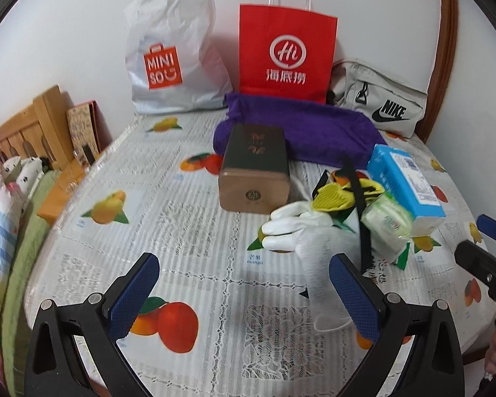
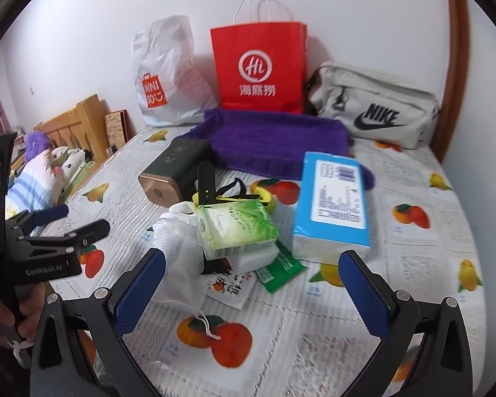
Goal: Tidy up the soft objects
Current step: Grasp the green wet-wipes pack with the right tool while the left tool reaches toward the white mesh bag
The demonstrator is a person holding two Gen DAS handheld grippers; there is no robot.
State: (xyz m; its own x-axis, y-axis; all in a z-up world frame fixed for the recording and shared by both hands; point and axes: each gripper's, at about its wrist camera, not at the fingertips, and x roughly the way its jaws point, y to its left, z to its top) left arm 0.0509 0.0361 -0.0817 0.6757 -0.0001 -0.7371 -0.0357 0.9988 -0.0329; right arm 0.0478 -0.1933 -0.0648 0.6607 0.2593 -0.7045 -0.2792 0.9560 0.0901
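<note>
Nearest the lens, the left claw [image 1: 244,294] hangs spread wide and released above a surface covered by a white lace cloth printed with fruit [image 1: 188,225]; its right blue pad overlaps the cuff of a white knit glove [image 1: 301,231] lying flat near the middle. Behind the glove, a dark rectangular tin with a copper-coloured end [image 1: 254,172] lies on its side. Right of the glove sit a yellow mesh pouch with a black strap [image 1: 340,192], a soft green tissue pack [image 2: 234,228] and a blue-and-white tissue pack [image 2: 334,201], bunched together and touching. A folded purple towel [image 2: 274,142] lies towards the far edge. Along that edge, against the wall, stand a white plastic Miniso bag [image 1: 168,56], a red paper carrier bag [image 1: 286,53] and a grey Nike pouch [image 2: 373,112]. The right claw [image 2: 251,294] is also released, empty, poised over the near edge before the tissue packs.
</note>
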